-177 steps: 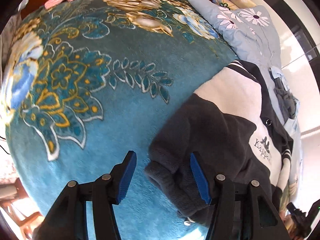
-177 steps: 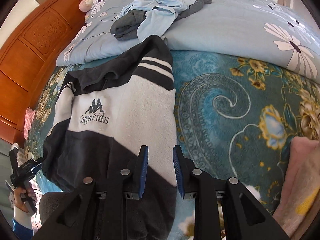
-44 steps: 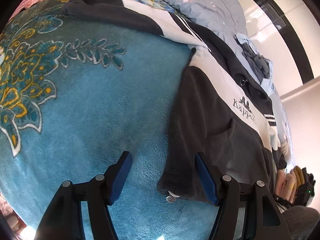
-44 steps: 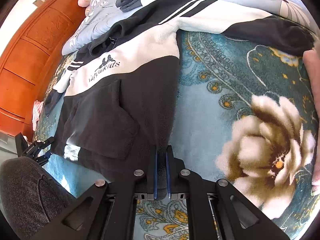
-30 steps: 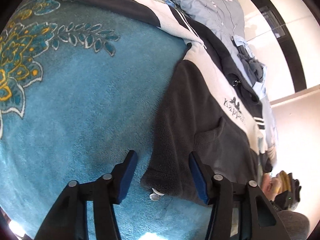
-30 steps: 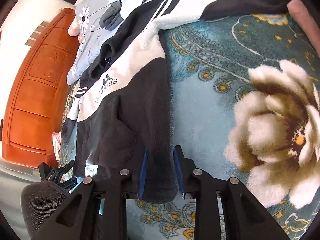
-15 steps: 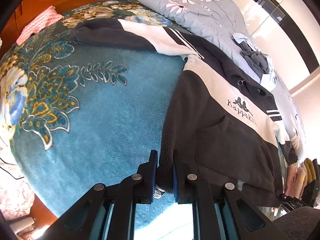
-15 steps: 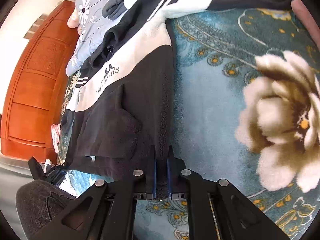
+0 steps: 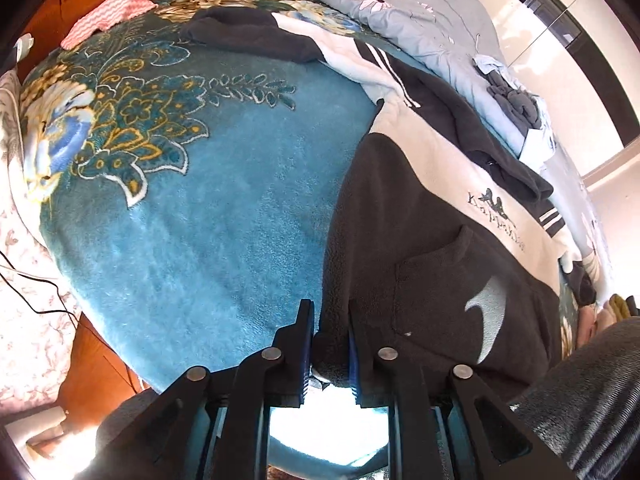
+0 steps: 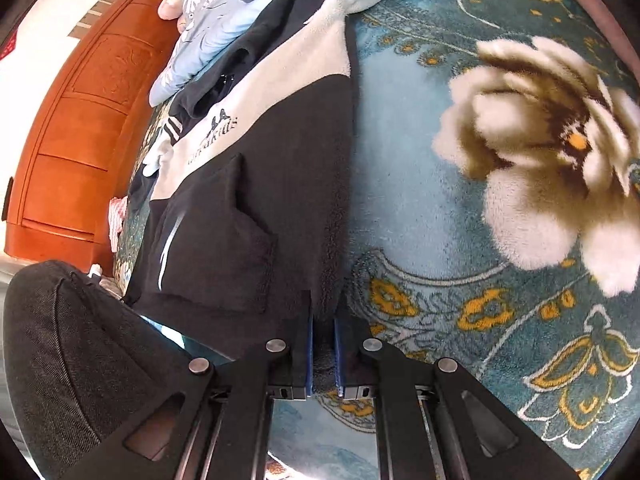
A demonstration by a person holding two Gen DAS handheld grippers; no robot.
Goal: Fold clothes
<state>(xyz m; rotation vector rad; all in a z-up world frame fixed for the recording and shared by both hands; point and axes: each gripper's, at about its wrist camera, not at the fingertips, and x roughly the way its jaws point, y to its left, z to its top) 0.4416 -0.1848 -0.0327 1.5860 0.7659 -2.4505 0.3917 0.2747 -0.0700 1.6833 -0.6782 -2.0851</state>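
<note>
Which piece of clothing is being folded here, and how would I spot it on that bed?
Start at the bed's teal floral blanket. The sweatshirt lies spread on it, below the pale blue daisy quilt. It alone is black fleece with a white chest band, a printed logo and a front pocket.

hoodie [image 9: 432, 248]: black, white band | blanket [image 9: 200, 208]: teal, floral

Both grippers were open around the hoodie's [image 9: 432, 248] bottom corners a second ago; now left gripper [image 9: 329, 354] and right gripper [image 10: 321, 354] pinch them, hem lifted.
</note>
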